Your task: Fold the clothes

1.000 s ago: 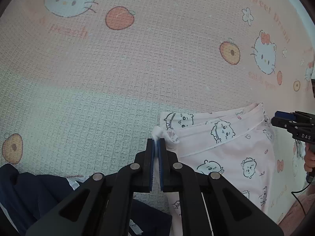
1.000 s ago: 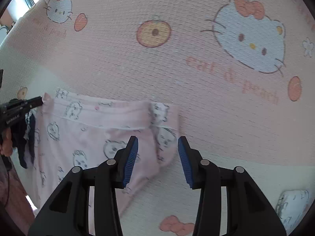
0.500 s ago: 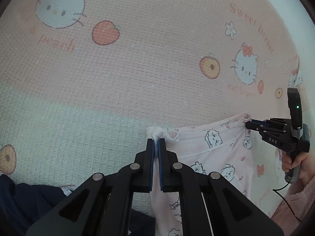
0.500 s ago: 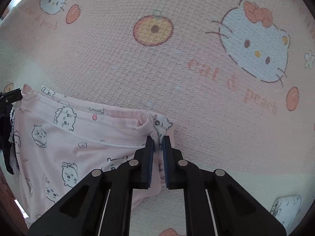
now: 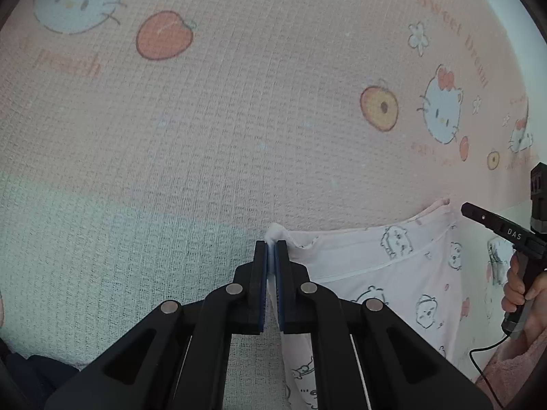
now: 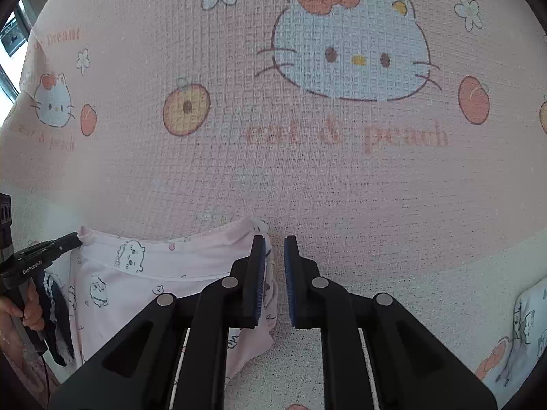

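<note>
blanket (image 5: pixel 205 157): waffle-weave cloth, rough grid texture, matt, printed cats and peaches
garment (image 5: pixel 383 270): thin smooth cloth, matt, pale pink with line-drawn bears; stitched band along upper edge
left gripper (image 5: pixel 271 253): matt black plastic, looks hard; blue ribbed pads (image 5: pixel 262 273); dull silver metal rivets
right gripper (image 6: pixel 275 256): same matt black plastic, blue ribbed pads (image 6: pixel 261 273), silver rivets
dark cloth (image 6: pixel 54 321): lower left of right view, navy, soft

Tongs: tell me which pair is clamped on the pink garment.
The left tongs, pads shut on the pink garment corner; the right tongs stand apart, gripping nothing.
</note>
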A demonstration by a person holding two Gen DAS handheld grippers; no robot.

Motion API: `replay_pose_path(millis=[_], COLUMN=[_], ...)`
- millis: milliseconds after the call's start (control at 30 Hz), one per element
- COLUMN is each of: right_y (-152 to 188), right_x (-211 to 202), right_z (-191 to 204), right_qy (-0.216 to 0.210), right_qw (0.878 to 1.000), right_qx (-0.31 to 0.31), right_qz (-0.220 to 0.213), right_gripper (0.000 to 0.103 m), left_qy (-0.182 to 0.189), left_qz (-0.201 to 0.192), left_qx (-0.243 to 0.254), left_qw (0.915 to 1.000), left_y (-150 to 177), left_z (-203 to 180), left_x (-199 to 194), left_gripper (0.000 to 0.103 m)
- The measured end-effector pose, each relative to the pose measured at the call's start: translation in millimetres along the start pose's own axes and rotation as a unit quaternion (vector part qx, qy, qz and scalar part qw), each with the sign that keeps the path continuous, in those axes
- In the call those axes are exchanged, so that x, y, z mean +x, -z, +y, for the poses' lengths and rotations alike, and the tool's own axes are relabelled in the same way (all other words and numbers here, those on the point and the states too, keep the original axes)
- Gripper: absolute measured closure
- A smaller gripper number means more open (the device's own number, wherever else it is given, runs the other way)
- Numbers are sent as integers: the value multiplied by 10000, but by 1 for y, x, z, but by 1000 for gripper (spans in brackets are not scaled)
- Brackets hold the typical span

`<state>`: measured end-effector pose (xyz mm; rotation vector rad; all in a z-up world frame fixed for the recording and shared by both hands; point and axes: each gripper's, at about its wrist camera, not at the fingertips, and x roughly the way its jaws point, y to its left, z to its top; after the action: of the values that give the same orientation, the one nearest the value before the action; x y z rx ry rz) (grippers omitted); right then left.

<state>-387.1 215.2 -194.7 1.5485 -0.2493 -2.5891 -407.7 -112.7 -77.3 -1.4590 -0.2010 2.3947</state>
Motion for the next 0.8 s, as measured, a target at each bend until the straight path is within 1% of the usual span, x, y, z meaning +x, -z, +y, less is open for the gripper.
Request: replay_pose_path(millis=[33, 67, 100, 133, 167, 200, 233, 267, 300, 333, 367, 433, 500, 567, 600, 633, 700, 733, 767, 800], right_y=[-2, -2, 5, 14, 24, 30, 33, 34, 35, 36, 38, 39, 42, 44, 45, 45, 44, 44, 43, 43], right_x=[0, 1, -2, -10, -17, -15, -8, -4, 0, 4, 9, -7, -30, -44, -50, -49, -36, -30, -23, -17], right_z=[12, 27, 43, 51, 54, 58, 59, 60, 61, 61, 62, 62, 58, 49, 45, 42, 38, 36, 34, 32], right_qy=[-161, -225, -161, -27, 124, 235, 292, 331, 370, 408, 447, 353, 348, 423, 463, 514, 627, 684, 740, 797], right_qw=[9998, 9993, 9984, 9968, 9943, 9913, 9898, 9895, 9891, 9887, 9883, 9918, 9940, 9946, 9948, 9948, 9943, 9940, 9935, 9929], right_qx=[-127, -300, -525, -770, -1019, -1219, -1288, -1293, -1299, -1304, -1309, -1172, -1034, -951, -912, -883, -838, -815, -792, -769], right_qz=[40, 79, 111, 191, 303, 447, 526, 554, 581, 609, 636, 378, 96, 11, -16, 24, 187, 268, 350, 431], right_gripper=[78, 72, 69, 63, 63, 63, 63, 65, 72, 96, 98, 100, 100, 101, 101, 101, 100, 99, 98, 98], left_qy=[34, 59, 59, 59, 54, 39, 28, 20, 8, 33, 105, 314, 621, 785, 732, 578, 240, 153, 152, 235], left_qz=[-43, -61, -68, -76, -68, -41, -9, 20, 34, 35, 14, -84, -196, -267, -264, -178, 129, 292, 376, 342], left_qx=[52, 101, 140, 178, 202, 198, 187, 177, 167, 156, 131, 63, 40, 51, 79, 106, 103, 34, -112, -299], left_qw=[10000, 9999, 9999, 9998, 9998, 9998, 9998, 9998, 9999, 9999, 9999, 9995, 9979, 9965, 9969, 9981, 9996, 9995, 9991, 9987], left_y=[1, 2, 3, 4, 4, 6, 8, 10, 11, 11, 11, 9, 3, 0, -1, 0, 4, 6, 8, 9], left_z=[-4, -8, -11, -14, -16, -16, -16, -16, -17, -17, -16, -12, -12, -12, -12, -11, -7, -4, 0, 3], left_x=[-4, -6, -7, -8, -8, -6, -3, -1, 1, 0, -2, -10, -23, -27, -23, -14, 14, 27, 36, 37], left_gripper=[98, 98, 98, 98, 98, 98, 98, 98, 98, 98, 98, 98, 98, 98, 98, 98, 98, 98, 97, 97])
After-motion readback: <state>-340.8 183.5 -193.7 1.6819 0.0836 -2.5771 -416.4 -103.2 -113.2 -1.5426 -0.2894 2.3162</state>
